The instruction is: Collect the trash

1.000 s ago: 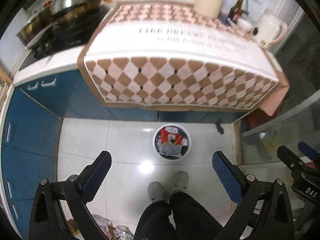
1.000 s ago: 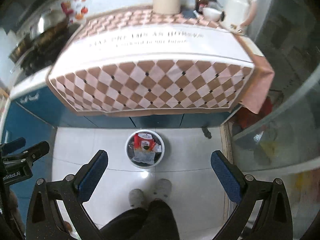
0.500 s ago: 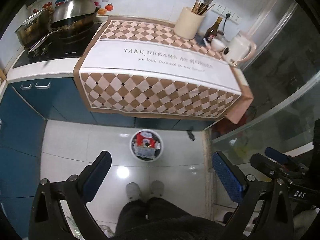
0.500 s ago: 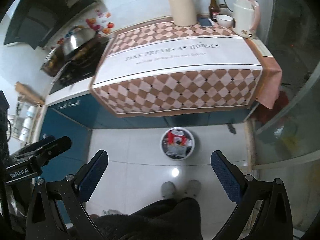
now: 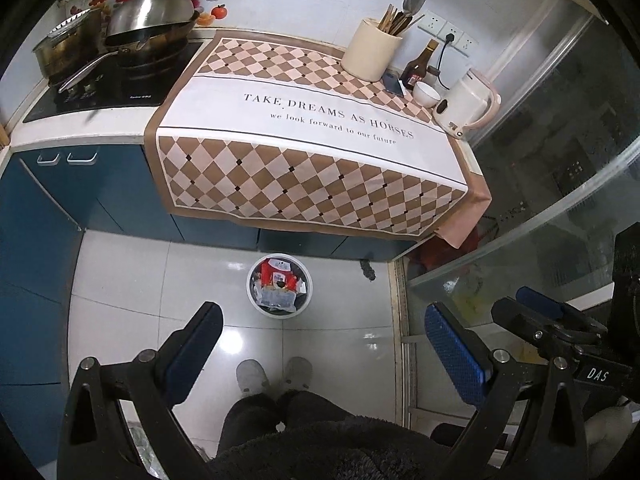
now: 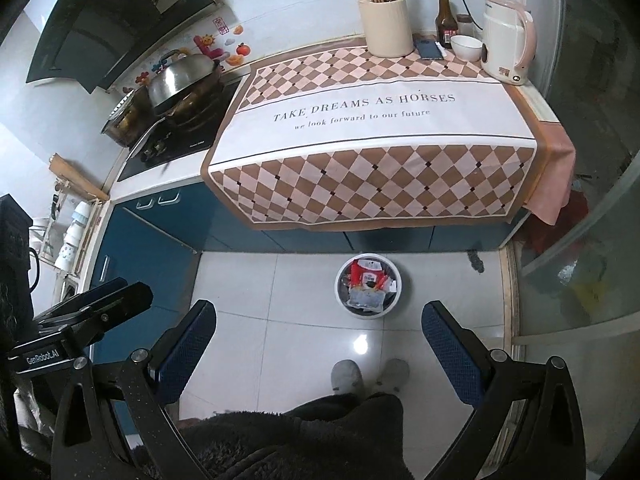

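Both tongs, left (image 5: 324,344) and right (image 6: 320,340), gape wide above one trash-filled bin (image 5: 279,314).

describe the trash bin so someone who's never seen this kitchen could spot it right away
Find the counter draped with the checkered cloth printed "TAKE DREAMS AS HORSES". On the pale tiled floor just in front of it stands the trash bin, small, round and white-rimmed. It is the only container on the floor, holding red and clear wrappers.

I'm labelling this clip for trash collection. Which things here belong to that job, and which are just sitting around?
Belongs to the job:
white trash bin on the floor
wrappers inside it
left gripper, open
right gripper, open

Just lying about:
kettle
utensil holder
sauce bottle
bowl
wok
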Action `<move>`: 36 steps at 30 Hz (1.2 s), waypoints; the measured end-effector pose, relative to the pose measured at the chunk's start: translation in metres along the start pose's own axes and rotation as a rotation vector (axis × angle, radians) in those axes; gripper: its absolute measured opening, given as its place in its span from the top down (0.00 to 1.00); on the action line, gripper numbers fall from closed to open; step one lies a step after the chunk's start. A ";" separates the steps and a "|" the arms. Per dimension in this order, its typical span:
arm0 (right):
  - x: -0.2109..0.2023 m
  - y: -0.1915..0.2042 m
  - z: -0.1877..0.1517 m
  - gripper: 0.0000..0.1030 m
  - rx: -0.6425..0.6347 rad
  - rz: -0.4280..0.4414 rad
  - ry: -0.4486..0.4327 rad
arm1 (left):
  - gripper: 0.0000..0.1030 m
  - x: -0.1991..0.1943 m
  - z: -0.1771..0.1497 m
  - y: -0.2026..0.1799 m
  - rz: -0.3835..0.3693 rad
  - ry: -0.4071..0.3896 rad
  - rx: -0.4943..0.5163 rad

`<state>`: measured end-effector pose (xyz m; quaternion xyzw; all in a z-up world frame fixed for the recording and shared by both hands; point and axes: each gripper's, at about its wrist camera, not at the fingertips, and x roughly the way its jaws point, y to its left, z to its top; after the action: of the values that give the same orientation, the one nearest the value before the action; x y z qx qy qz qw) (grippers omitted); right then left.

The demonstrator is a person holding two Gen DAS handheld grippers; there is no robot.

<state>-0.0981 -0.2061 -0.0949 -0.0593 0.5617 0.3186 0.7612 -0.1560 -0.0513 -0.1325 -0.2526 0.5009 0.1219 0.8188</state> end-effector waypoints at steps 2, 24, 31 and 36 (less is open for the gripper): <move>0.001 0.000 -0.001 0.00 0.002 0.006 0.005 | 0.00 -0.001 0.000 0.000 -0.001 0.002 0.002; 0.005 -0.006 -0.005 0.00 0.025 0.033 0.028 | 0.00 0.002 -0.003 -0.011 -0.036 0.025 0.031; 0.007 -0.010 -0.005 0.00 0.037 0.041 0.034 | 0.00 0.005 -0.003 -0.016 -0.051 0.030 0.026; 0.008 -0.009 -0.006 0.00 0.039 0.045 0.036 | 0.00 0.006 -0.001 -0.014 -0.056 0.031 0.026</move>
<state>-0.0967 -0.2128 -0.1072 -0.0377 0.5823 0.3235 0.7449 -0.1476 -0.0643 -0.1338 -0.2575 0.5079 0.0886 0.8172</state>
